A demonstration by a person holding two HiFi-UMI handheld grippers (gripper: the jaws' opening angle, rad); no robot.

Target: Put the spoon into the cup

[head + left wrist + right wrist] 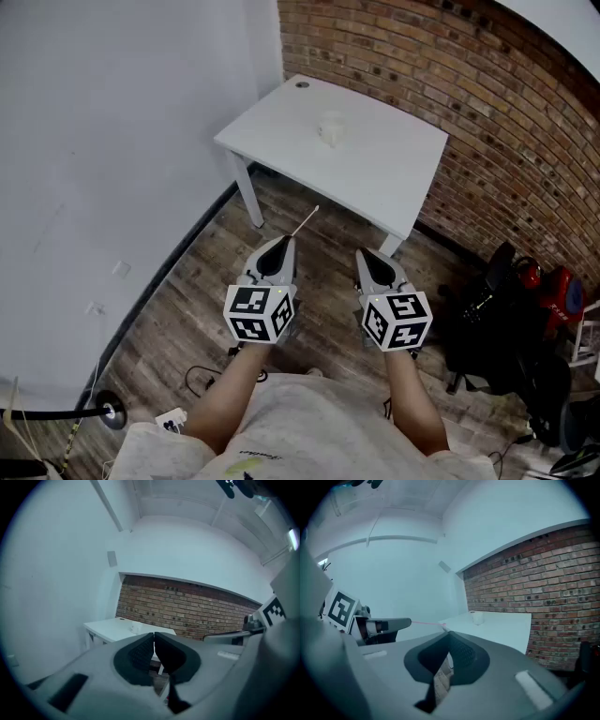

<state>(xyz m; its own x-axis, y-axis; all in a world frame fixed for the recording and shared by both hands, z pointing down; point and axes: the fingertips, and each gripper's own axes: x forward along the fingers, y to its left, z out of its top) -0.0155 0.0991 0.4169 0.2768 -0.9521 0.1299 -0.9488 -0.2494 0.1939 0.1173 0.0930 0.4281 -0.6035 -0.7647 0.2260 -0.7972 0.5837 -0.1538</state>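
Left gripper (284, 241) pinches spoon (306, 220), handle pointing toward cup (330, 129) well ahead on table (394, 178); right gripper (361, 253) pressed together, empty.

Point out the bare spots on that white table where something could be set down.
The table is nearly all bare. There is a wide patch between the cup and the edge by the brick wall, and a strip along the near edge. The floor to its right is crowded with dark gear.
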